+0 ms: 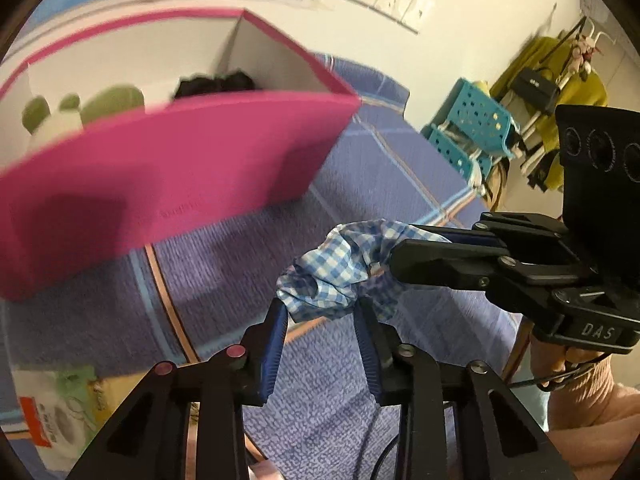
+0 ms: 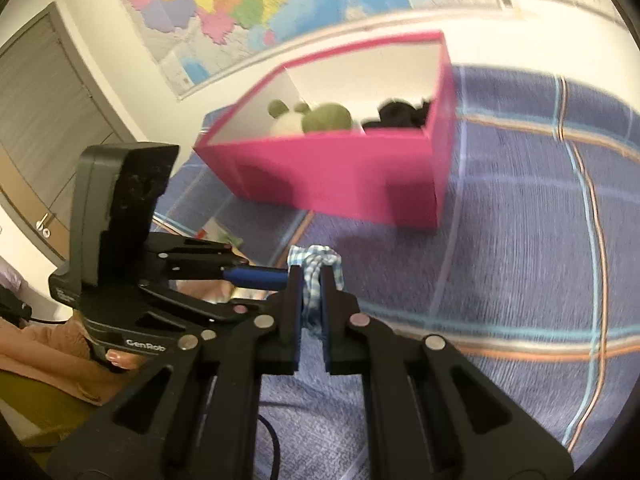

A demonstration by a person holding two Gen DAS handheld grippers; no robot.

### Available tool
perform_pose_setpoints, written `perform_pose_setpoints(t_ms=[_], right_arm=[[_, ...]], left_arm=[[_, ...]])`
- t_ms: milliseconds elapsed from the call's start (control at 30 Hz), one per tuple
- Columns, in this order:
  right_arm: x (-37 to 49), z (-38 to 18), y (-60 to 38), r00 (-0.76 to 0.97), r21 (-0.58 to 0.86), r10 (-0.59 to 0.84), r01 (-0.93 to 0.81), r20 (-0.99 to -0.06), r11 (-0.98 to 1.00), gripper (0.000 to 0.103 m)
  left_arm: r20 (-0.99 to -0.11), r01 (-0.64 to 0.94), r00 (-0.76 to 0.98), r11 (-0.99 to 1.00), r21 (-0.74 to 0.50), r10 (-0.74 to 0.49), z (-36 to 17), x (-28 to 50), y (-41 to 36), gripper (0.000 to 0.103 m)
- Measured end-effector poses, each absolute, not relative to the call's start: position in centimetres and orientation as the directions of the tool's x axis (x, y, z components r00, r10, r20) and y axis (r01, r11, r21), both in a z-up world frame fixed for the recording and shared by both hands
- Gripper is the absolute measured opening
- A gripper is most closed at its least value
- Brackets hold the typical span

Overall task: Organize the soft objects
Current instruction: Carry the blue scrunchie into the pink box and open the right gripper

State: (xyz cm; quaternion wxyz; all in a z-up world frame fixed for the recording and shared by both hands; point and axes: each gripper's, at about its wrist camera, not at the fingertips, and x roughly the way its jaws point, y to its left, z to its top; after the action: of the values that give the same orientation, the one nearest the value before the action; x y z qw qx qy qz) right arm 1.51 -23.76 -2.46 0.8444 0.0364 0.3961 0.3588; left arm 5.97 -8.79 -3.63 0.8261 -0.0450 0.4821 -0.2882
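Blue-white gingham scrunchie, bunched, lifted off purple cloth. Pink box nearby, open-topped, holding green-white plush and black soft item.
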Motion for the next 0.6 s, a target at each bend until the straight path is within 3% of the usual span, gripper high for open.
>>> perform_pose_setpoints(t_ms=[600], right_arm=[[4.5, 6.2, -21.0, 0.533, 0.193, 0.665, -0.686, -0.522, 0.702, 0.009]], left_arm=[[-0.661, 0.431, 0.558, 0.856, -0.286, -0.502, 4.8, 9.0, -6.3, 0.034]])
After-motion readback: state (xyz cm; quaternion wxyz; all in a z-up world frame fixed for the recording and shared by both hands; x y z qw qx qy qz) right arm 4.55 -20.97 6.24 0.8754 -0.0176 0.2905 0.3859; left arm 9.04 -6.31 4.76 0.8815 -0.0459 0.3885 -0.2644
